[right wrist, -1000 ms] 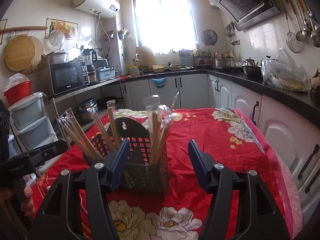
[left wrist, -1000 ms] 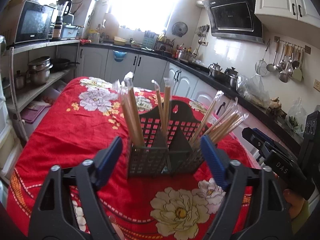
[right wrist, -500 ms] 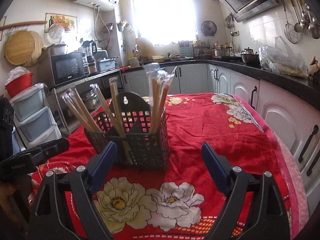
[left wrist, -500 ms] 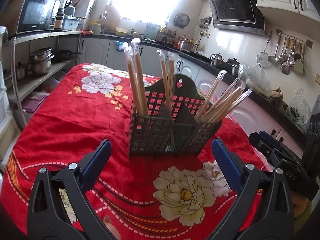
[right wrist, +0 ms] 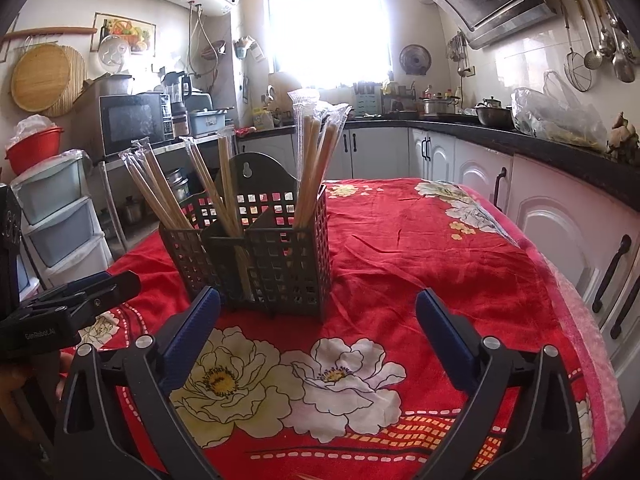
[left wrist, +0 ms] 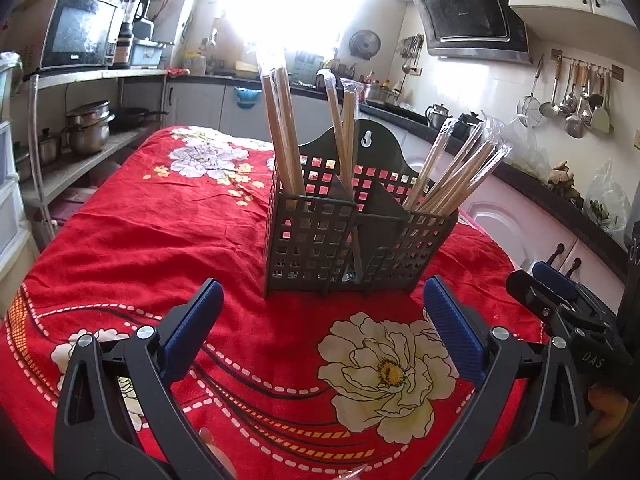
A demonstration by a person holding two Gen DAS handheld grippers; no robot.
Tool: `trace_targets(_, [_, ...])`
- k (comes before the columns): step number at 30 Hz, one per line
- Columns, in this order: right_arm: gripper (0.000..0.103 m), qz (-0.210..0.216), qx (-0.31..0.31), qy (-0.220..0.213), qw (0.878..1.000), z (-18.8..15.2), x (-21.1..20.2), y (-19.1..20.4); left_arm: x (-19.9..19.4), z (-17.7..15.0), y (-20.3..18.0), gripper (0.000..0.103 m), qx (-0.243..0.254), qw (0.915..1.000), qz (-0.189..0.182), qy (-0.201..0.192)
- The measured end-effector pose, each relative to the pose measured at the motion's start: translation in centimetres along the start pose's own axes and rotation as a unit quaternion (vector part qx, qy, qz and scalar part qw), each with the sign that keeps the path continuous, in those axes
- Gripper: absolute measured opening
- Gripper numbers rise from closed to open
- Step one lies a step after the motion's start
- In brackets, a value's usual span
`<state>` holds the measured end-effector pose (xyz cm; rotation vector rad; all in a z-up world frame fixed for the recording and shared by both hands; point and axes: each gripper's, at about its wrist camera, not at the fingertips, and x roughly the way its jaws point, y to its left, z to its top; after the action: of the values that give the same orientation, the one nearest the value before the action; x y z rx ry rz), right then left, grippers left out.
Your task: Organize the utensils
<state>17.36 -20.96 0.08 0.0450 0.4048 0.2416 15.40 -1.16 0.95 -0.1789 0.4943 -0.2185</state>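
Observation:
A dark perforated utensil holder [left wrist: 316, 240] with three compartments stands upright on the red floral tablecloth [left wrist: 160, 240]. Plastic-wrapped wooden chopsticks fill it: a left bundle [left wrist: 284, 132], a middle pair [left wrist: 344, 136] and a fanned right bundle [left wrist: 452, 176]. My left gripper [left wrist: 323, 286] is open just short of the holder, with nothing between its blue pads. In the right wrist view the holder [right wrist: 280, 256] sits ahead and to the left. My right gripper [right wrist: 318, 294] has its jaws opening, with only cloth between them. Each gripper shows at the edge of the other's view.
The table edge drops off on the right toward white cabinets [right wrist: 560, 232] under a black counter. A shelf with pots [left wrist: 88, 124] and plastic drawers [right wrist: 56, 216] stand on the left. A person's hand [right wrist: 16, 392] holds the left gripper's handle.
Both pairs of jaws have spread wider. Both grippers have sunk and drawn back from the holder, which stood between the fingers a second ago and now stands free on the cloth.

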Motion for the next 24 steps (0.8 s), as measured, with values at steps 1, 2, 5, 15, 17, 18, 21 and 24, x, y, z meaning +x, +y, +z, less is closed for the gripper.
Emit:
trace_targets(1, [0.096,0.0,0.001,-0.002,1.0,-0.2,0.0,0.0,0.0,-0.1,-0.1,0.092,0.002,1.0,0.002,-0.003])
trace_targets(2, [0.096,-0.001,0.001,-0.004,1.0,-0.3,0.0,0.0,-0.1,-0.2,-0.1,0.092,0.003,1.0,0.003,-0.007])
trace_targets(5, [0.096,-0.004,0.001,-0.018,1.0,-0.7,-0.3,-0.1,-0.2,-0.3,-0.3,0.092,0.009,0.9998,0.004,-0.019])
trace_targets(15, [0.097,-0.005,0.016,-0.068,0.998,-1.4,-1.8,-0.5,-0.9,-0.9,-0.8,0.092,0.027,0.9978,0.01,-0.06])
trace_targets(17, [0.097,-0.007,0.02,-0.07,0.997,-1.4,-1.9,-0.6,-1.1,-1.0,-0.8,0.092,0.028,0.9972,0.012,-0.068])
trace_targets(18, [0.097,-0.007,0.021,-0.07,0.997,-1.4,-1.9,-0.6,-1.1,-1.0,-0.8,0.092,0.029,0.9971,0.012,-0.07])
trace_targets(21, [0.097,-0.007,0.025,-0.067,0.997,-1.5,-1.8,-0.7,-1.3,-1.1,-0.8,0.092,0.03,0.9966,0.011,-0.076])
trace_targets(24, [0.097,-0.01,0.029,-0.067,0.997,-1.6,-1.9,-0.9,-1.2,-1.1,-0.8,0.092,0.031,0.9965,0.013,-0.076])
